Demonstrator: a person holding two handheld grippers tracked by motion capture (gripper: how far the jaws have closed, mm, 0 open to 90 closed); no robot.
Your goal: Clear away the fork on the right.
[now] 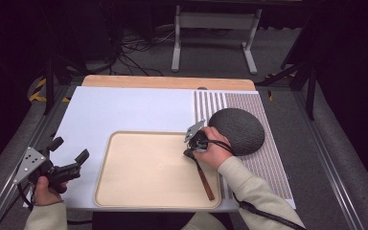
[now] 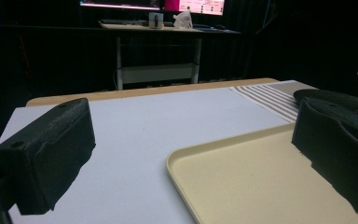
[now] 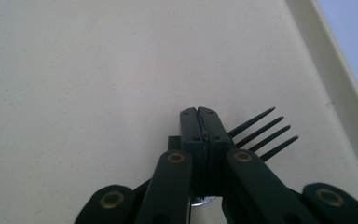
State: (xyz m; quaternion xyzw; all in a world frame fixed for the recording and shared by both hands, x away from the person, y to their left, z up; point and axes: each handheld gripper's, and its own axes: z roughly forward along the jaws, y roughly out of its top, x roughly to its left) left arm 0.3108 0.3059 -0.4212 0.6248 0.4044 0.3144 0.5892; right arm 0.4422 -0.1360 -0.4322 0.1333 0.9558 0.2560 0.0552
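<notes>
Right gripper, lower centre of its own view: jaws pressed together on the neck of a fork, whose four dark tines fan out to the right just above the bare floor of the tray. In the high view this same gripper sits right of centre, pointed down at the tray's right part, with the fork's brown handle slanting back toward the lower right; whether that handle rests on the tray or hangs just clear cannot be told. Left gripper, lower left of the high view: jaws standing well apart with nothing between them, held off the tray's left edge over the white mat. Its own view shows the two black pads at either side of the frame and the tray's near corner between them. Further out: a dark domed woven mat or cover at right, lying on a striped placemat and close beside the right hand. Step in hand, as judged: carrying or setting the fork at the tray. Next move calls for a steady wrist, lowering the tines flat to the tray floor before easing the jaws apart, or lifting straight up so the long handle does not drag.
</notes>
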